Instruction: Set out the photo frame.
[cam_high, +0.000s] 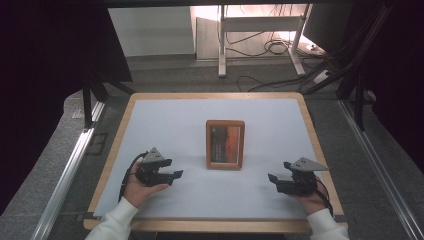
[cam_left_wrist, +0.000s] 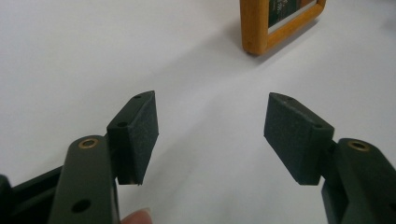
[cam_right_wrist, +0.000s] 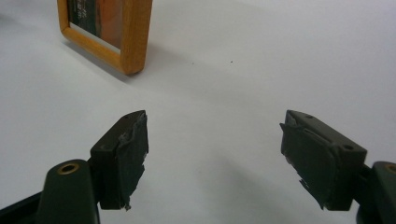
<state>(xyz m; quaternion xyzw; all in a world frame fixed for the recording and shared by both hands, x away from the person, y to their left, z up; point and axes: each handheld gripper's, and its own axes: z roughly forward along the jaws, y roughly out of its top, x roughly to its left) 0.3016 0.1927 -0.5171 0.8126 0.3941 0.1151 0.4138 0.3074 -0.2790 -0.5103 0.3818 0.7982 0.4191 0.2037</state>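
Wooden picture frame flat on white table, holding orange-dark print.

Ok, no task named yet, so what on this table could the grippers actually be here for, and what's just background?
Likely in play:
- wooden picture frame, lying flat mid-table
- left gripper, open, holding nothing
- right gripper, open, holding nothing

Just about:
- white table mat
- cables on the floor beyond the table
- white stand legs

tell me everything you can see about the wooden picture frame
The picture frame is a small upright rectangle of light orange-brown wood with rounded corners, holding a dark and orange print behind what looks like glass. It lies flat near the middle of the white table top, long side running away from the person. Nothing touches it; both open grippers sit apart from it.
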